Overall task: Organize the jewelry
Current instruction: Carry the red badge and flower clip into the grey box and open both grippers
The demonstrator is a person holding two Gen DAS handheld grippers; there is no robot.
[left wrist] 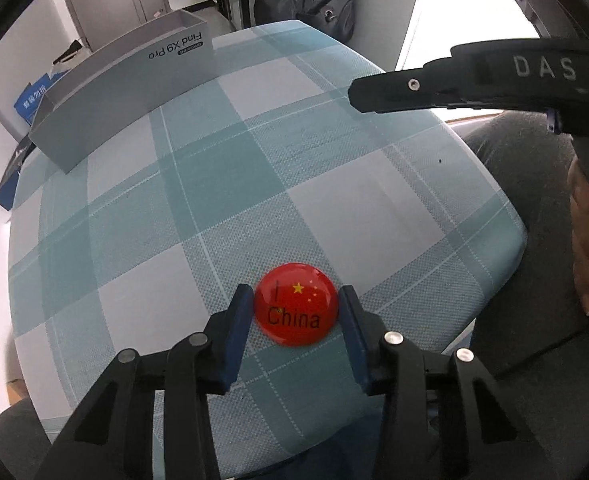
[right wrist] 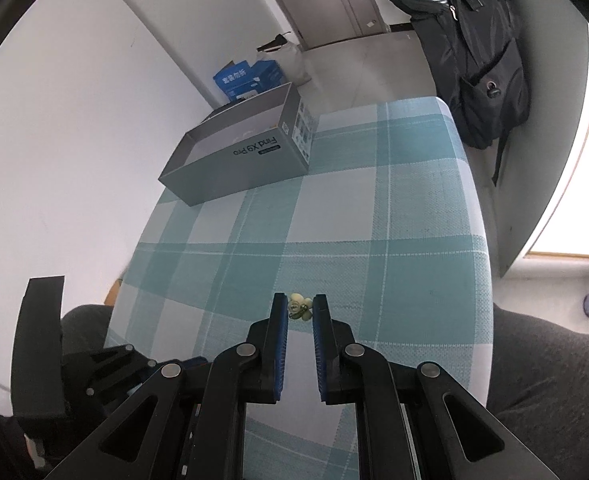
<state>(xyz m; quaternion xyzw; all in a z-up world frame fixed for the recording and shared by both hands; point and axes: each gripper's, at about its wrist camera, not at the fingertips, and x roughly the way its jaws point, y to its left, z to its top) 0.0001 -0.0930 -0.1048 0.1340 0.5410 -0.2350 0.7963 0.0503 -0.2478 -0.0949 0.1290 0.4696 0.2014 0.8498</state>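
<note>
We see left gripper (left wrist: 296, 308) jaws bracket red badge (left wrist: 296, 310), pads touching its sides. Right gripper (right wrist: 299, 308) jaws flank small pale earring (right wrist: 299, 307), contact unclear. Grey box (right wrist: 238, 148) lies ahead-left across table (right wrist: 394, 240).

It looked like a plain room in a home or office: a checked tablecloth (right wrist: 414, 208) covered the table, a backpack (right wrist: 478, 60) hung by a grey door (right wrist: 334, 0), and cartons (right wrist: 250, 78) sat on the floor.

Your left gripper (left wrist: 296, 312) brackets badge (left wrist: 296, 310) near you on table (left wrist: 222, 200); right gripper (right wrist: 298, 310) brackets earring (right wrist: 299, 307); box (right wrist: 238, 152) far left.
</note>
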